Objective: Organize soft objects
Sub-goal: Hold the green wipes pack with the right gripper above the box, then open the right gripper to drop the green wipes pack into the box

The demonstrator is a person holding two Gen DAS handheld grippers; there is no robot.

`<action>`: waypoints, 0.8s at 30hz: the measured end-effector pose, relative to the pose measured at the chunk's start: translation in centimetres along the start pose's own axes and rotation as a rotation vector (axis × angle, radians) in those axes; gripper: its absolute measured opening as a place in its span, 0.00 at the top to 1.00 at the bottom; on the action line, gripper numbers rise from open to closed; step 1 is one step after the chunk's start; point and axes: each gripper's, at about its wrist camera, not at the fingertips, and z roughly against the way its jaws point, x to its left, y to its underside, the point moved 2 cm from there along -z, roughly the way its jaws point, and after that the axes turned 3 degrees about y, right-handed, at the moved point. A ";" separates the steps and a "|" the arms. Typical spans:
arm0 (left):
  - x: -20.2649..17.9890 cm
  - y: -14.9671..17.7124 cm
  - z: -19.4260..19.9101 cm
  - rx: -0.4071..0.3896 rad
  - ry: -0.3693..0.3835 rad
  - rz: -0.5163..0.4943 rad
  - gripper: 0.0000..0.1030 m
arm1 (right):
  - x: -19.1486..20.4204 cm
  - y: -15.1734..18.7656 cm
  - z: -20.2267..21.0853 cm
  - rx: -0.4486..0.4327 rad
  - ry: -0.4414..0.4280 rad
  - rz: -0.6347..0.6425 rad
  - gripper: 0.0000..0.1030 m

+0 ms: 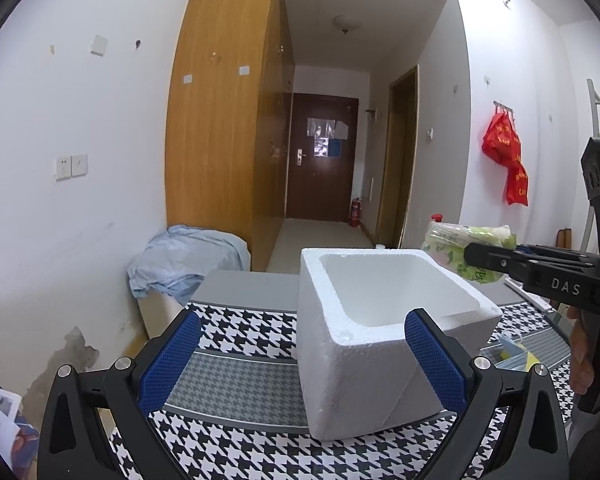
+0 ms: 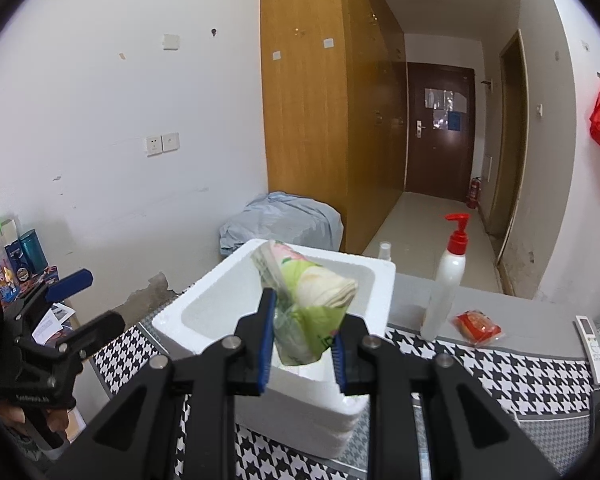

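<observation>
Blue pads (image 2: 267,340) of my right gripper (image 2: 300,346) fill the near edge of the right wrist view, clamped on a green tissue pack (image 2: 306,302). I see the pack squeezed at its lower half, its upper end leaning to the left, hanging above the open white foam box (image 2: 374,276). From my left wrist view the same pack (image 1: 452,246) shows over the box's (image 1: 328,360) far right corner, just above the rim and not touching it, with the right gripper's (image 1: 474,258) fingers on it.

My left gripper (image 1: 302,354) stands wide open with nothing between its pads (image 1: 168,364); the box's near corner sits between the two fingers, but I cannot tell whether either pad touches the foam. The box's inside shows bare white where I can see into it.

The box rests on a houndstooth cloth (image 2: 480,364). Right of the box stands a white pump bottle (image 2: 446,280) with a red top, and just beside it, further from the box, lies a small red packet (image 2: 476,326). A remote (image 2: 592,340) lies well right of the box. Behind the box a pale blue sheet (image 2: 284,216) drapes over something by the wardrobe (image 2: 312,100).
</observation>
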 end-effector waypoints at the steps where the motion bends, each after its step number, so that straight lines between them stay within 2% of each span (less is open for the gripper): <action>1: 0.1 -0.1 0.0 0.000 -0.002 0.001 0.01 | 0.1 -0.1 -0.1 0.000 -0.003 0.001 0.72; 10: 1.2 -0.2 0.8 -0.017 -0.038 0.018 0.01 | 0.8 -0.6 -0.8 0.004 -0.019 -0.002 0.72; 24: 2.6 0.3 1.3 -0.009 -0.089 0.043 0.01 | 1.1 -0.5 -3.7 0.063 -0.034 -0.011 0.72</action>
